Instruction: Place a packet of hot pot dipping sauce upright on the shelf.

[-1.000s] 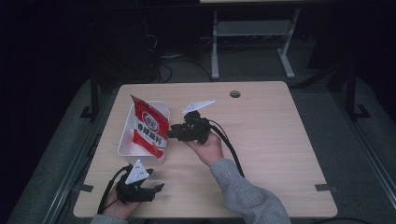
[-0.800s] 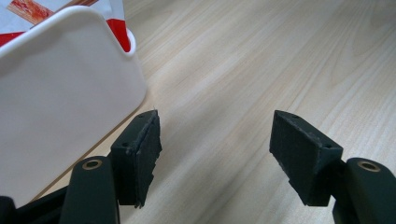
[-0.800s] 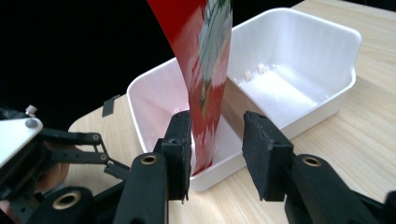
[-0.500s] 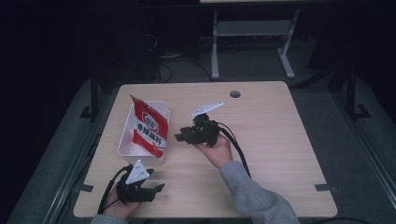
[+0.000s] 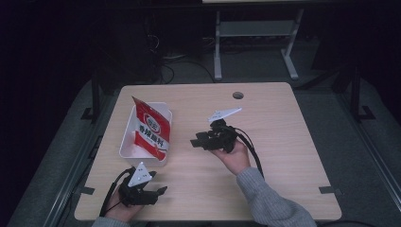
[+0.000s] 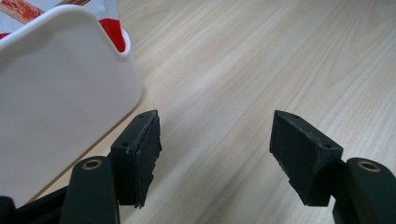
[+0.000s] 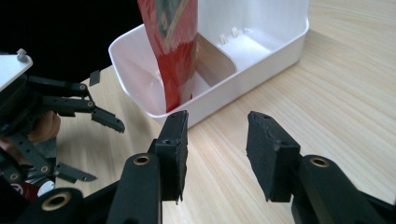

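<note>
High view: light wood table (image 5: pixel 283 142) with a white bin (image 5: pixel 130 146) on its left half. A red and white snack bag (image 5: pixel 151 130) stands tilted inside the bin, top edge leaning toward the far left. A round grommet hole (image 5: pixel 238 95) sits near the table's far edge.

Left gripper (image 5: pixel 158 190): held by the person's left hand (image 5: pixel 118 210) at the near left corner of the table, just near of the bin. Jaws stand wide apart, nothing between them. In the left gripper view (image 6: pixel 215 158) the bin's white outer wall (image 6: pixel 56 107) lies close beside one jaw; contact cannot be told. A strip of the red bag (image 6: pixel 114 32) shows over the bin rim. Bare wood lies between the jaws.

Right gripper (image 5: pixel 195 141): held by the right hand (image 5: pixel 232 155) near the table's middle, to the right of the bin and apart from it, jaws pointing left toward it. A grey sleeve (image 5: pixel 269 203) enters from the near edge. In the right gripper view (image 7: pixel 217 154) the jaws are parted moderately and hold nothing; beyond them is the bin (image 7: pixel 261 51), showing an inner divider, with the bag (image 7: pixel 173 42) upright in the nearer compartment. The left gripper (image 7: pixel 107 144) appears at that view's left, jaws spread.
</note>
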### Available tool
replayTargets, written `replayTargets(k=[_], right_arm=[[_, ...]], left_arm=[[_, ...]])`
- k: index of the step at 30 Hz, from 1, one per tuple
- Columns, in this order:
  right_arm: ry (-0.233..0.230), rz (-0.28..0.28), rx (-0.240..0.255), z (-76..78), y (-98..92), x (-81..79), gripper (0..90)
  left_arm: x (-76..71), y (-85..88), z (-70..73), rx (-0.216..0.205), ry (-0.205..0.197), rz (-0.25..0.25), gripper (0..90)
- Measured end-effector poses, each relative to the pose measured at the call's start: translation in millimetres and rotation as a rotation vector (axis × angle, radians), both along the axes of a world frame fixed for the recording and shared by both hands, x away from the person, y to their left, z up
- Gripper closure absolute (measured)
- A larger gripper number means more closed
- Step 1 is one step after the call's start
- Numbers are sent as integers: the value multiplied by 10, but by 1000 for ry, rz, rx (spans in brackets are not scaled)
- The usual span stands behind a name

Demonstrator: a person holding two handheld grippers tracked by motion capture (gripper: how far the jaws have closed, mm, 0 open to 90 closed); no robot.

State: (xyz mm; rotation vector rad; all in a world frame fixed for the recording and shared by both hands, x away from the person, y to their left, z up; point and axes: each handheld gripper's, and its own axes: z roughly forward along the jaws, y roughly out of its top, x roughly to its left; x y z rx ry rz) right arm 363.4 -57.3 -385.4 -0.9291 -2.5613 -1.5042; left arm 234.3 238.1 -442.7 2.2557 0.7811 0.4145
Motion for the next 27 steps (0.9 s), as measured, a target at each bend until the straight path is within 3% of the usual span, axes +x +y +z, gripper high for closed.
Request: replayTargets(k=[27], right_arm=[[45, -28, -26, -158, -616, -213, 526]], left_arm=[[-9, -15, 2, -2, -7, -10, 322]])
